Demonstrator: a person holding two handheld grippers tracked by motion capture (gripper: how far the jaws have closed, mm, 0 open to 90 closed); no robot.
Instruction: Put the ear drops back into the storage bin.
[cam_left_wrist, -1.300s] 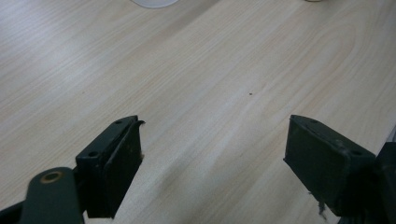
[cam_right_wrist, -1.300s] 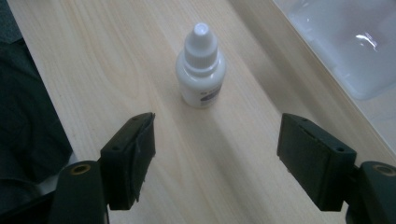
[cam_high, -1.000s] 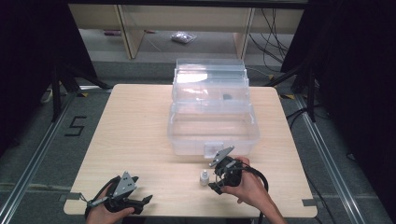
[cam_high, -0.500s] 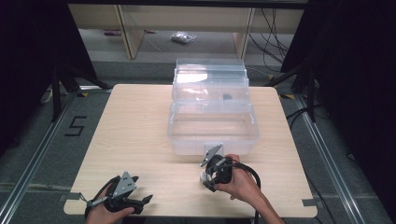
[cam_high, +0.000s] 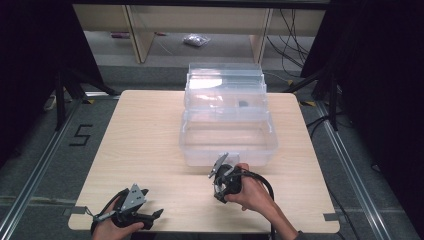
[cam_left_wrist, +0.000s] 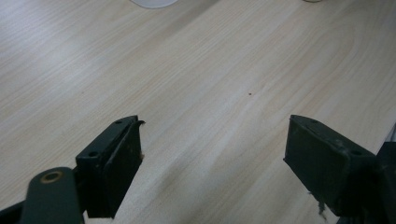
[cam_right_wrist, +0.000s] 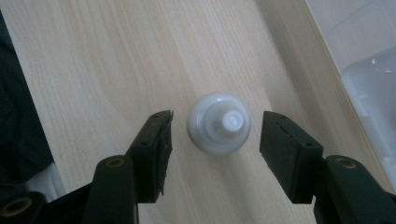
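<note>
Since a second ago, the right gripper (cam_right_wrist: 215, 128) is swinging down over the small white bottle (cam_right_wrist: 219, 122), jaws spread at its nine and three o'clock, ready to clamp it for the clear box (cam_high: 227, 135), while the left gripper (cam_left_wrist: 212, 163) is idling agape at the table's (cam_high: 150, 130) seven o'clock corner.

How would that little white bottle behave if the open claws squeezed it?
The small white bottle looks round and smooth, so it might slip or twist between the right gripper's flat jaws. Standing upright on the wooden table, it probably tips easily if nudged. It seems light plastic.
</note>
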